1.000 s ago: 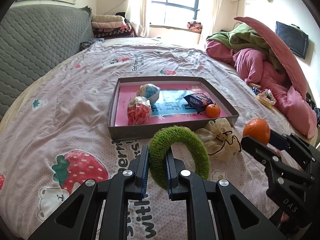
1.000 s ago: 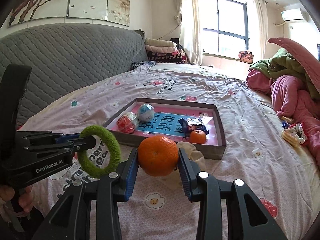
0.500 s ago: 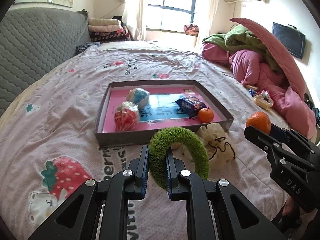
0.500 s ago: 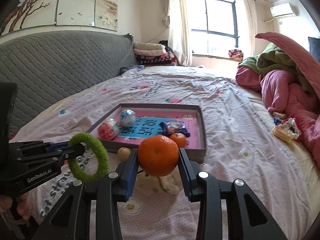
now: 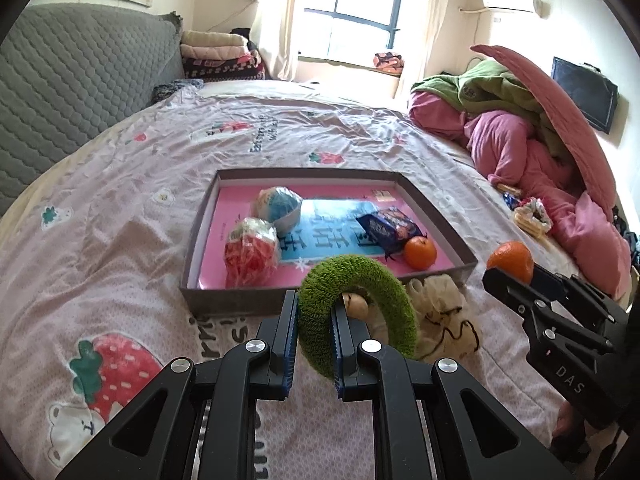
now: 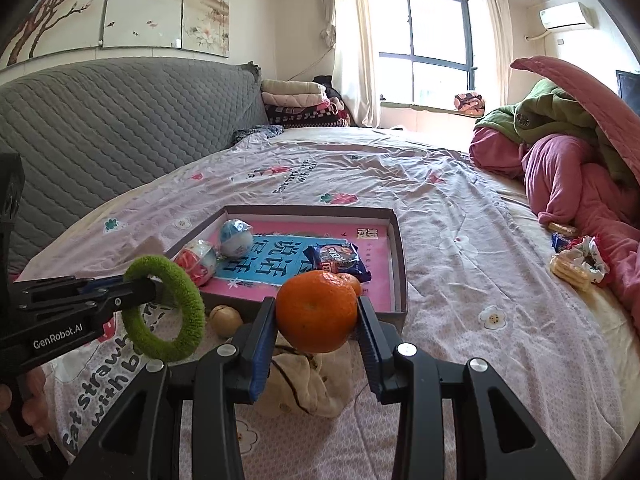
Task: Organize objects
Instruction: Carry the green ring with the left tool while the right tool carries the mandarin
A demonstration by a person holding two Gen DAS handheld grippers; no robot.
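Note:
My left gripper [image 5: 314, 322] is shut on a fuzzy green ring [image 5: 360, 312], held above the bedsheet just in front of the grey box lid [image 5: 232, 304]. The ring [image 6: 164, 308] also shows at the left of the right wrist view. My right gripper [image 6: 316, 320] is shut on a large orange [image 6: 316, 310], seen from the left wrist view as the orange [image 5: 511, 260] to the right of the lid. Inside the lid lie a red-white ball [image 5: 250, 254], a blue-white ball [image 5: 278, 206], a blue snack packet [image 5: 390, 228] and a small orange [image 5: 419, 253].
A cream drawstring pouch [image 5: 444, 312] and a small beige ball [image 6: 226, 320] lie on the sheet before the lid. Pink and green bedding [image 5: 540, 152] is piled at right, with snack packs [image 6: 572, 264] beside it. A grey headboard [image 6: 120, 128] lines the left.
Both grippers have drifted across the bed with their loads; the lid sits further left in the right wrist view and the beige ball has come into sight. Neither grip changed.

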